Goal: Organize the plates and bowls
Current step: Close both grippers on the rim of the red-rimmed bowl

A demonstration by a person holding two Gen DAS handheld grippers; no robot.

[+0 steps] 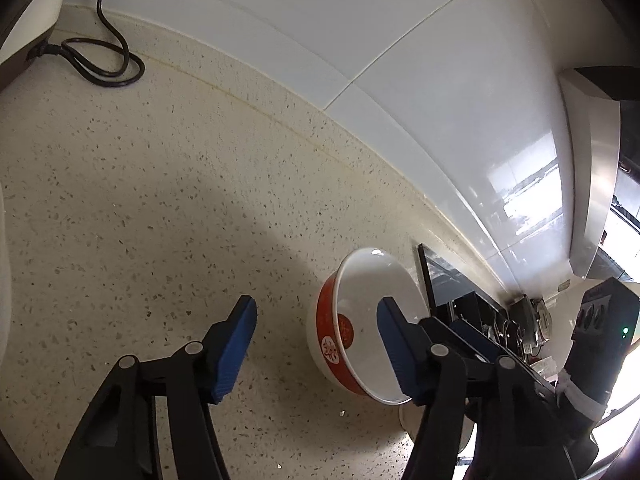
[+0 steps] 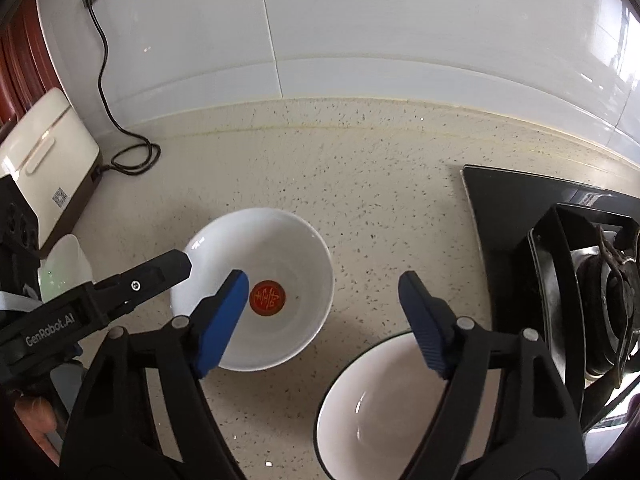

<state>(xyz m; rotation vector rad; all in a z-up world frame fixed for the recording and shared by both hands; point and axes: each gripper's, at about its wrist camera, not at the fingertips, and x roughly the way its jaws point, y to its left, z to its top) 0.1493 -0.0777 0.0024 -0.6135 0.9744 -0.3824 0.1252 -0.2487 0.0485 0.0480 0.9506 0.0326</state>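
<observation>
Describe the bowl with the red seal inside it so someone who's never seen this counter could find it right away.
Start at the speckled countertop below the white tiled wall, left of the black stove. Two bowls sit there; take the farther one, toward the white appliance. Unlike the dark-rimmed bowl, plain white inside, it has a round red seal at its bottom and a red-orange band outside.
</observation>
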